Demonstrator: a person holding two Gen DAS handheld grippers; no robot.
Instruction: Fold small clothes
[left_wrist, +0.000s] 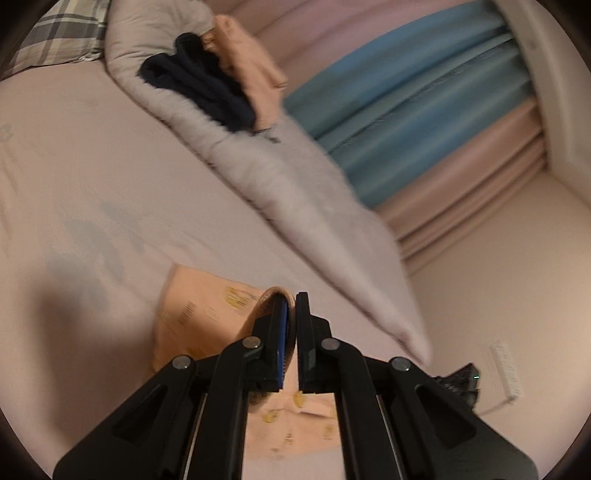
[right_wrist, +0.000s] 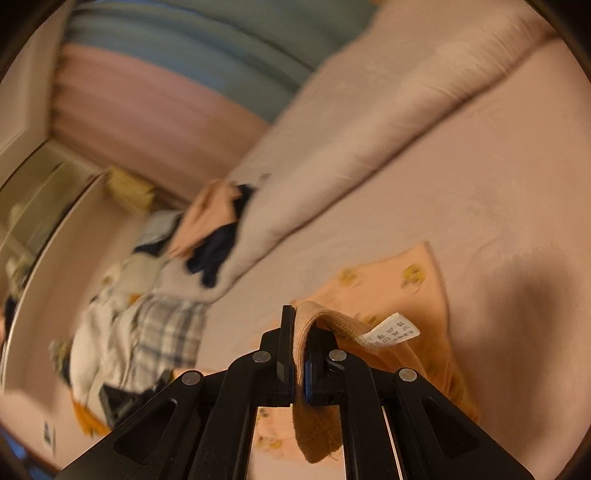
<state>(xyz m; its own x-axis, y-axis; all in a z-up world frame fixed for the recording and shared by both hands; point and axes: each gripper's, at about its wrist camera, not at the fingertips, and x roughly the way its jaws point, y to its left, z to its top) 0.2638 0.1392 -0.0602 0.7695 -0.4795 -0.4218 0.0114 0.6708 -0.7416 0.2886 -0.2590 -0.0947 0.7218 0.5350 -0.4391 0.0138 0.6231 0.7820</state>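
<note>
Two black grippers are both pinching the same small peach cotton garment with yellow printed figures (left_wrist: 207, 314), which is lying on the pale pink bedsheet (left_wrist: 92, 166) just ahead of me. My left gripper (left_wrist: 291, 306) is pressing its jaws together on the ribbed hem of that garment, with the cloth spreading to the left and hanging down under the fingers. My right gripper (right_wrist: 301, 317) is clamping a ribbed edge too; a white care label (right_wrist: 391, 328) is sticking out just right of the fingertips, and a flap of the ribbed cloth is drooping below the jaws toward me.

Farther off, a thick pale grey quilt (left_wrist: 295, 192) is lying in a long roll across the bed. On its far end a dark navy garment (left_wrist: 199, 88) is resting against a folded peach cloth (left_wrist: 251, 70). A plaid pillow (left_wrist: 62, 29) is sitting at the far left in the left view. Behind the quilt, blue and pink curtains (left_wrist: 424, 110) are hanging. In the right view a blurred heap of plaid and white clothes (right_wrist: 140, 325) is lying at the near left.
</note>
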